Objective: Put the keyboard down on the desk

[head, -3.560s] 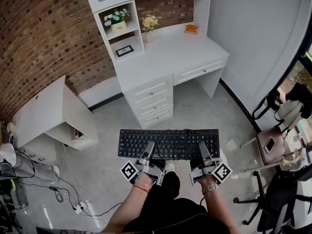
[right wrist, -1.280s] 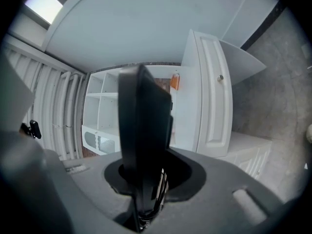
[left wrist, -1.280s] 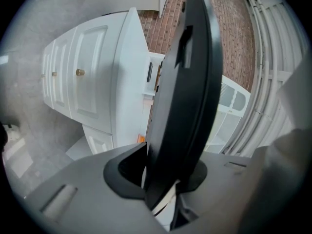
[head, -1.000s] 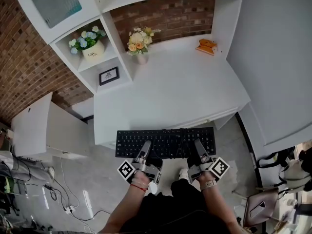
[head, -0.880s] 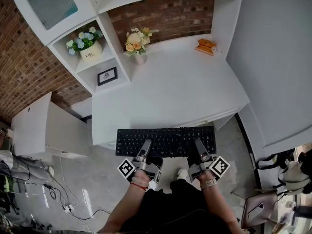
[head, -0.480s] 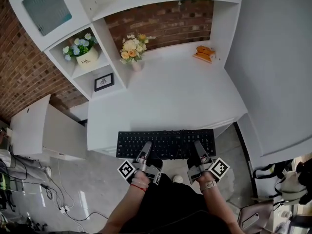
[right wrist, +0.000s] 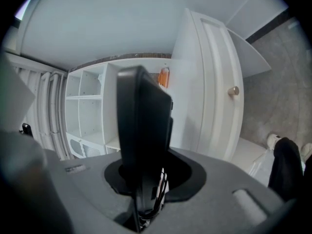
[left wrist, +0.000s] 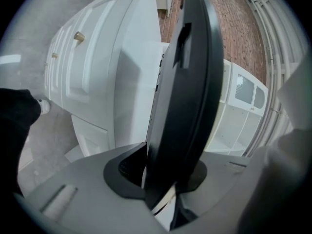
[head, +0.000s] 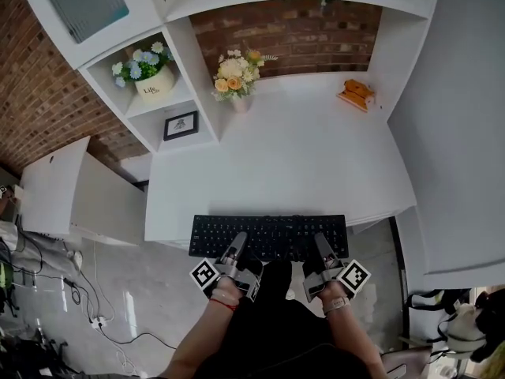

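Black full-size keyboard (head: 268,236) held flat at the front edge of the white desk (head: 300,164), at the desk's 6 o'clock.

The left gripper (head: 236,243) has its jaws closed on the keyboard's near long edge at about 7 o'clock. The right gripper (head: 321,245) clamps the same edge at about 5 o'clock. Whether the keyboard's underside touches the desktop cannot be told. Across the desk, a small vase of cream and orange flowers (head: 237,77) stands at 11 o'clock and a small orange object (head: 357,95) at 1 o'clock, against the red brick wall (head: 300,30). At 10 o'clock, a white shelf unit holds a white pot of pale flowers (head: 150,73) above a small black-framed picture (head: 181,125).
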Demonstrator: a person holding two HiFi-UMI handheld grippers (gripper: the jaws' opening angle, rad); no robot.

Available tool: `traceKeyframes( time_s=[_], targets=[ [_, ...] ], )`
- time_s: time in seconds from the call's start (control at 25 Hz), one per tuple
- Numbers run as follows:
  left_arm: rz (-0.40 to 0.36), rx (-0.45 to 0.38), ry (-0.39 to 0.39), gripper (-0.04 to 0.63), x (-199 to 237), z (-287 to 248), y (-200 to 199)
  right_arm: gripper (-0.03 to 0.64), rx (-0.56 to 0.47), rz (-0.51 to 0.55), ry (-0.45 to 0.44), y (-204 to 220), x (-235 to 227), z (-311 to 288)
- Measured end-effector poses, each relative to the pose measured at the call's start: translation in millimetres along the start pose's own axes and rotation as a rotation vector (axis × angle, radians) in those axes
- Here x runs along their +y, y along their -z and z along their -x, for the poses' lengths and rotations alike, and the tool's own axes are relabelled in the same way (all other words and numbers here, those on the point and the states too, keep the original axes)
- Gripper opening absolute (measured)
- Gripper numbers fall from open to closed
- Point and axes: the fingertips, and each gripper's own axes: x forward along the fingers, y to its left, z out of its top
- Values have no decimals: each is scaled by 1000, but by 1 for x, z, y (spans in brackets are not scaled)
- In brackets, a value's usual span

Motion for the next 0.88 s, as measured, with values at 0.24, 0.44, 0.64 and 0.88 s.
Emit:
traceKeyframes(
  time_s=[0.24,0.44,0.64,0.88],
  targets=[
    [22,-13,-14,80,1,-46,-14,77,22,9,31,-26,0,-45],
    [32,-27,-28,79,2,-85,-26,77,38,12,55,-46,-1,-83],
    [38,-25,-47,78,4,-117,-37,77,53,10,78,-61,-6,-114],
    [64,-34,-72,78,5,-151,-49,77,65,11,103,-77,-9,-148]
  ],
)
